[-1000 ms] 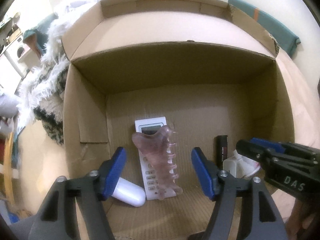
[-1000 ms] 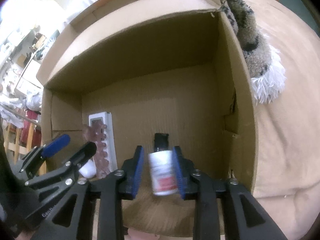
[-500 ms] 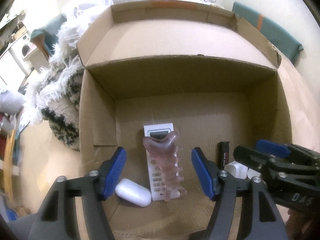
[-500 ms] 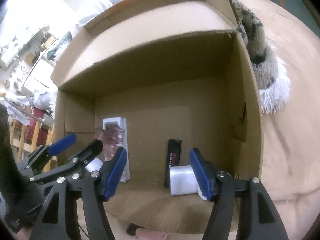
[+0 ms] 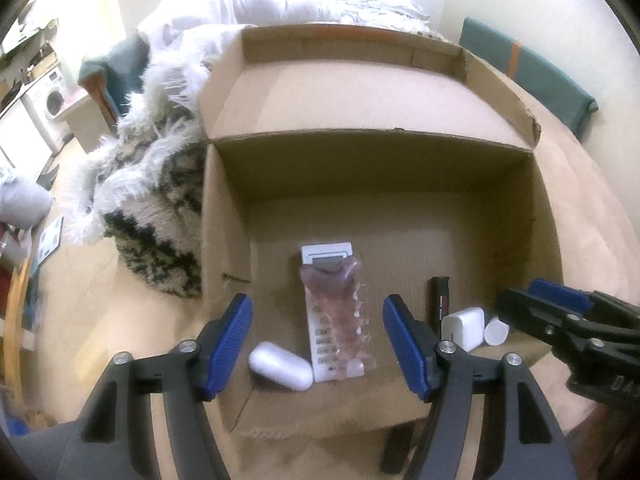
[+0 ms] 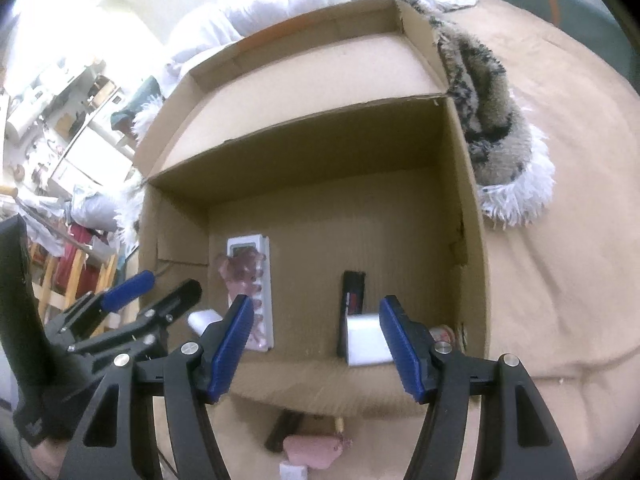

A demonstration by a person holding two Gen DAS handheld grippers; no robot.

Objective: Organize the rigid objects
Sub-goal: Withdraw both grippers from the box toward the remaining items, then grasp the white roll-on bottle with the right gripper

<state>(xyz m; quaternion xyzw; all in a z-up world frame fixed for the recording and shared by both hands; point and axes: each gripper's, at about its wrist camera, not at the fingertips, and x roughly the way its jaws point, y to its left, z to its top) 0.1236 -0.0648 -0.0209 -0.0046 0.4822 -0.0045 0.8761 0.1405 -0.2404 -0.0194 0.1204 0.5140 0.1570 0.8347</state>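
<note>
- My right gripper let go of the small bottle a moment ago; its jaws have just been opening and now stand apart and empty, lifted back from the cardboard box.
- My left gripper is apart too, holding nothing.
- I judge that drop done.
- The bottle lies on its side near the box's right wall, beside a white charger and a black tube.

A home: washing machine, shaggy throw and rumpled white bedding (likely a bedroom).
</note>
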